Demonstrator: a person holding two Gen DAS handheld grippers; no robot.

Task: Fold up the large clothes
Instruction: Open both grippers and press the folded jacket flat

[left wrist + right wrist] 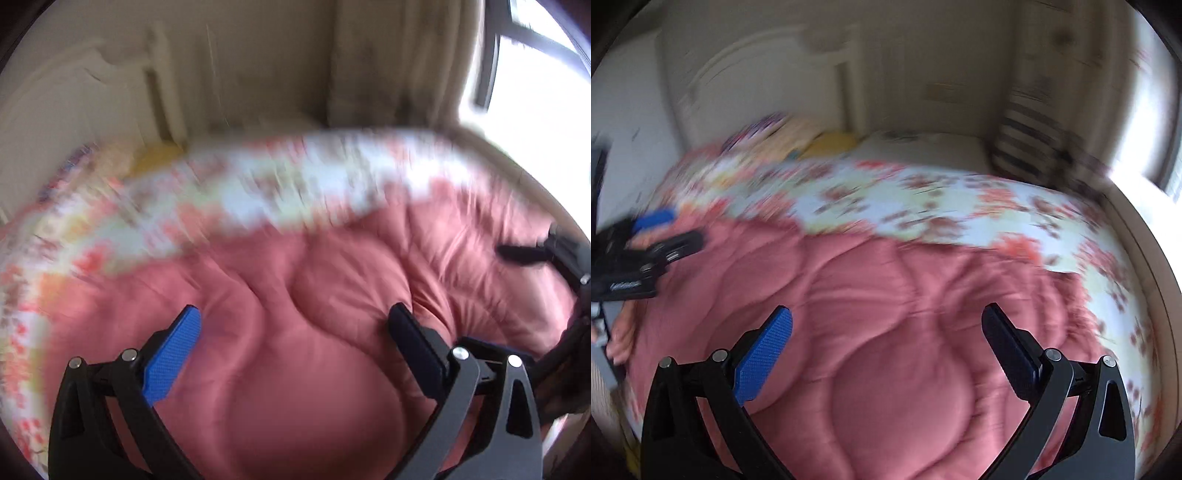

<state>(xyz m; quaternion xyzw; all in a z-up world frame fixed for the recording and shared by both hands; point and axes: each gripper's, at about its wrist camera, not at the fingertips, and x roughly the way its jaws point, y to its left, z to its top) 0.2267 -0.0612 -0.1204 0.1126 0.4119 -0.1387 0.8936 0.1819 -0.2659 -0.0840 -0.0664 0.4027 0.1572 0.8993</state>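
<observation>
Left wrist view: left gripper (295, 317) fingers apart above pink quilt (314, 332) | right gripper (886, 317) fingers apart, empty, quilt between them.

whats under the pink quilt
The pink quilt lies on a floral sheet, which shows past its far and right edges. Whatever lies beneath its puffy middle is covered. Both grippers are open above it.
</observation>
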